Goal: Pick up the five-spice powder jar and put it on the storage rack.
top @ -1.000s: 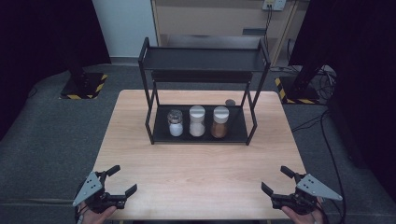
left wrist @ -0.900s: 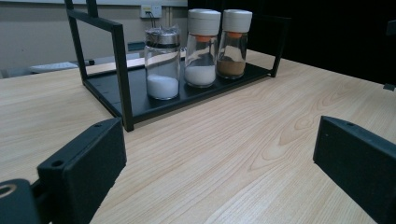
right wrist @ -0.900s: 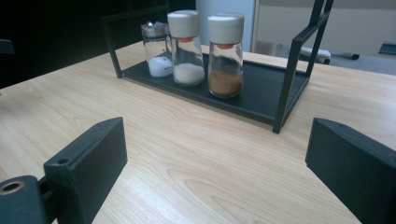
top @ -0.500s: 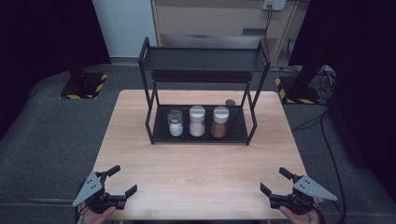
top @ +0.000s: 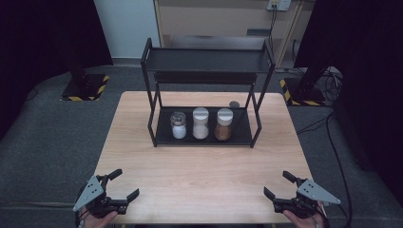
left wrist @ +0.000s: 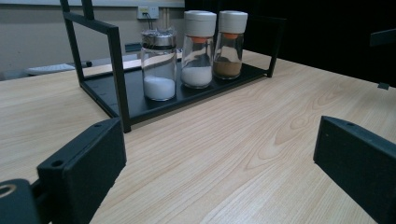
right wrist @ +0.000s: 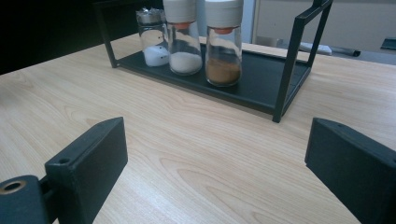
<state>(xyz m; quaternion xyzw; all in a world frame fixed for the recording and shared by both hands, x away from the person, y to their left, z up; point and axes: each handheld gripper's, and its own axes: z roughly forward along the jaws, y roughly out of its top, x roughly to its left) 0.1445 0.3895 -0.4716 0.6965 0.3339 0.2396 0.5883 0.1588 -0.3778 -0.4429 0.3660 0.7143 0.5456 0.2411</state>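
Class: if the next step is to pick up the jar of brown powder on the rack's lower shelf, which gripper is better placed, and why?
Probably the right gripper. The glass jar of brown powder with the white cap stands rightmost of the three on the black metal rack, on that gripper's side. Both grippers' jaws are open and empty; the left gripper would have to cross farther.

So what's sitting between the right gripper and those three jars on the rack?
Nothing: in the high view, bare wooden table separates the right gripper from the jars.

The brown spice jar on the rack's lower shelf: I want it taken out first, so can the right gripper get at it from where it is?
Probably yes. The right gripper, jaws open, faces bare table up to the rack. The brown spice jar stands rightmost in the row at the open front, with free space on its right.
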